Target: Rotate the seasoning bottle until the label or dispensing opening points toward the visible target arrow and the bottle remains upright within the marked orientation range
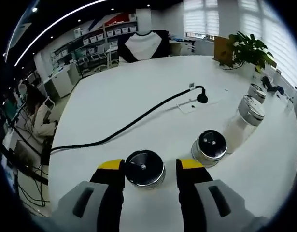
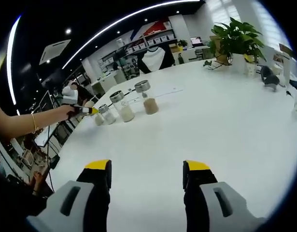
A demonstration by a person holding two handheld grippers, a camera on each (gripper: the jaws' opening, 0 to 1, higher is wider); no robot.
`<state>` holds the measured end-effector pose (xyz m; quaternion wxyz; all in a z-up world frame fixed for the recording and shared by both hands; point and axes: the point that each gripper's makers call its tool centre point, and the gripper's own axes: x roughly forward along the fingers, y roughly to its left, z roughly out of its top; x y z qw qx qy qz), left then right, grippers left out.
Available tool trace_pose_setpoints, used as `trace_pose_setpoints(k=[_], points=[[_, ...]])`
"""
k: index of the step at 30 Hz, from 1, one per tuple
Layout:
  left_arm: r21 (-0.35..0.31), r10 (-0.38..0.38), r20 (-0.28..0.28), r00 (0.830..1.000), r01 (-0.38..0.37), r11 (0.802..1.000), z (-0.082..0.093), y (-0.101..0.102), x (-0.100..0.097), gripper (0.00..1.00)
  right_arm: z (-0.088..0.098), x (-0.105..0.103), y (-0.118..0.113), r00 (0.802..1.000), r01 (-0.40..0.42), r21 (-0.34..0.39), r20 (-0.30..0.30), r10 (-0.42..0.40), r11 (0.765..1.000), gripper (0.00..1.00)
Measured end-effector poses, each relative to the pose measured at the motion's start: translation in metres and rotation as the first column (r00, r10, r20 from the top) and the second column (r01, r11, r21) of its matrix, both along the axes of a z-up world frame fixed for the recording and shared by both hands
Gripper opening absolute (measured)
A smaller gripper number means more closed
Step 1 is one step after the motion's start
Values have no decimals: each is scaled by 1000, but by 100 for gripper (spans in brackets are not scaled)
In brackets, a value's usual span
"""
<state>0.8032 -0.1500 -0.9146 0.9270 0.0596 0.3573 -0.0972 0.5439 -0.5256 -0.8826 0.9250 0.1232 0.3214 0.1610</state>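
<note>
Left gripper (image 1: 150, 169): my jaws stand apart on either side of the nearest seasoning bottle (image 1: 145, 168), its metal cap between the yellow tips; whether the tips touch it I cannot tell. The bottle is upright on the white table (image 1: 138, 92). A second bottle (image 1: 209, 147) stands just to its right, a taller glass jar (image 1: 246, 119) beyond that (contents unclear here). A black cable (image 1: 134, 121) runs across the table.

Right gripper (image 2: 146, 174): jaws spread wide over bare table, nothing between them. In the right gripper view, jars in a row: one (image 2: 149, 98) holds brown powder, another (image 2: 122, 107) pale powder, a third (image 2: 108, 115) whitish.
</note>
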Motion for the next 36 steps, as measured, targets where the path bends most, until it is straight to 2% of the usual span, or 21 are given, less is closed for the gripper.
trace_pose_setpoints(k=[1, 2, 3, 6, 9, 11, 14, 21, 24, 28, 36], points=[[-26, 5, 14, 1000, -4, 1000, 2, -3, 4, 43, 0, -1, -1, 1000, 3, 0, 0, -3, 1000, 58], [1, -58, 3, 998, 58, 998, 2, -15, 9, 40, -1, -1, 1, 1000, 4, 18, -2, -4, 1000, 58], [31, -33, -24, 999, 34, 999, -5, -10, 9, 37, 1, 1, 2, 1000, 7, 22, 3, -7, 1000, 58], [-15, 27, -37, 999, -28, 1000, -6, -2, 14, 34, 1, 2, -1, 1000, 14, 25, 4, -14, 1000, 58], [1, -31, -39, 999, 31, 1000, -6, -6, 11, 34, 1, 4, -5, 1000, 29, 30, 4, -29, 999, 58], [5, -33, -40, 999, 34, 999, -6, -9, 6, 34, 3, 5, -6, 999, 36, 35, 8, -37, 999, 58], [-37, -41, -40, 998, 39, 999, -5, -14, -2, 34, 5, 7, -7, 999, 39, 41, 17, -39, 998, 57], [-38, -73, -6, 997, 73, 997, 4, -20, -20, 34, 5, 8, -3, 1000, 10, 54, 21, -11, 998, 57], [-46, -75, 19, 997, 76, 996, 12, -25, -37, 34, 7, 7, -3, 1000, -8, 57, 27, 6, 998, 56], [-46, -109, 20, 994, 109, 993, 14, -31, -66, 34, 6, 6, -1, 999, -31, 56, 22, 29, 998, 56], [-27, -150, -2, 989, 150, 988, 7, -33, -123, 34, 10, 10, 23, 991, -132, 59, 36, 130, 989, 56]])
